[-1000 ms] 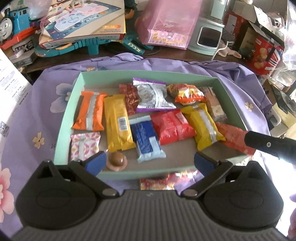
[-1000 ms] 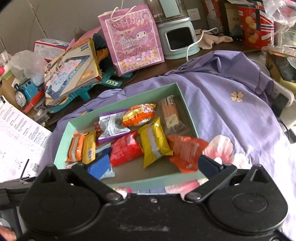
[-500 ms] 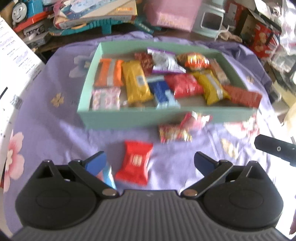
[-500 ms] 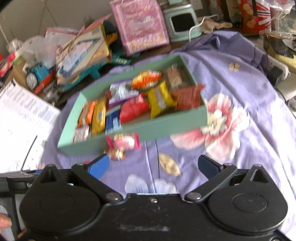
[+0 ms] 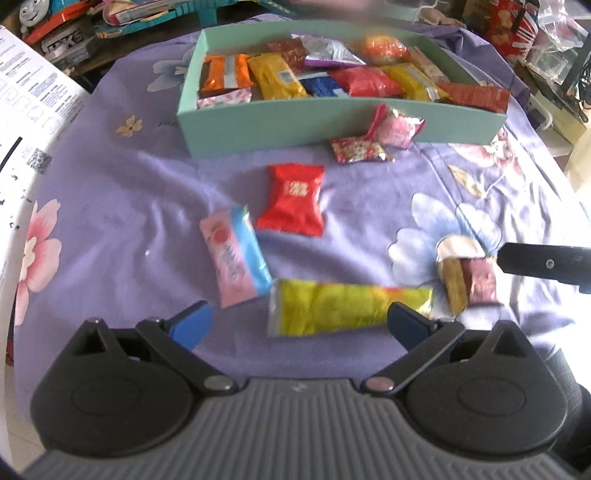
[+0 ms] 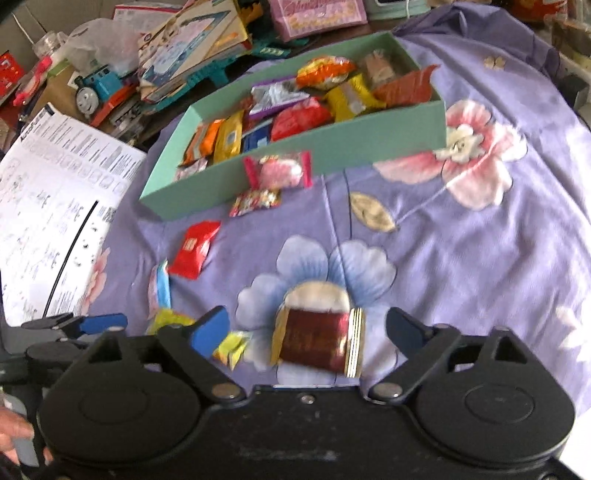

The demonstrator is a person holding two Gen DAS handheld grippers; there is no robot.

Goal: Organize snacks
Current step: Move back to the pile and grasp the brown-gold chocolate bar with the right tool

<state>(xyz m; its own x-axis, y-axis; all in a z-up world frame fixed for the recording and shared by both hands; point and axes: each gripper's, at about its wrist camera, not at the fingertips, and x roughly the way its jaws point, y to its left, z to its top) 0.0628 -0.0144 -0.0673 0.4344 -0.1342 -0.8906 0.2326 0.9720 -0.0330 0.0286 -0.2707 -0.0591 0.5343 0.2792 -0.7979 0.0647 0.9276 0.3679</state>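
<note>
A mint-green box (image 5: pixel 258 125) (image 6: pixel 369 140) at the back holds several wrapped snacks. Loose on the purple cloth lie a red packet (image 5: pixel 293 199) (image 6: pixel 192 247), a pink-and-blue packet (image 5: pixel 234 258) and a yellow-green packet (image 5: pixel 347 306). My left gripper (image 5: pixel 299 325) is open, its fingers either side of the yellow-green packet without touching it. A maroon-and-gold packet (image 6: pixel 314 341) (image 5: pixel 467 282) lies between the fingers of my right gripper (image 6: pixel 306 328). Its jaws are closing, with gaps still on both sides of the packet.
Two small pink and patterned packets (image 5: pixel 397 125) (image 5: pixel 360 149) lie against the box's front wall. A printed white sheet (image 6: pixel 48 206) covers the left edge. Toys, a toy train (image 6: pixel 96 88), boxes and a pink bag (image 6: pixel 317 14) crowd the back.
Both grippers have drawn back from the box and sunk toward the loose snacks on the cloth. The right gripper's fingers have come closer together around the maroon packet.
</note>
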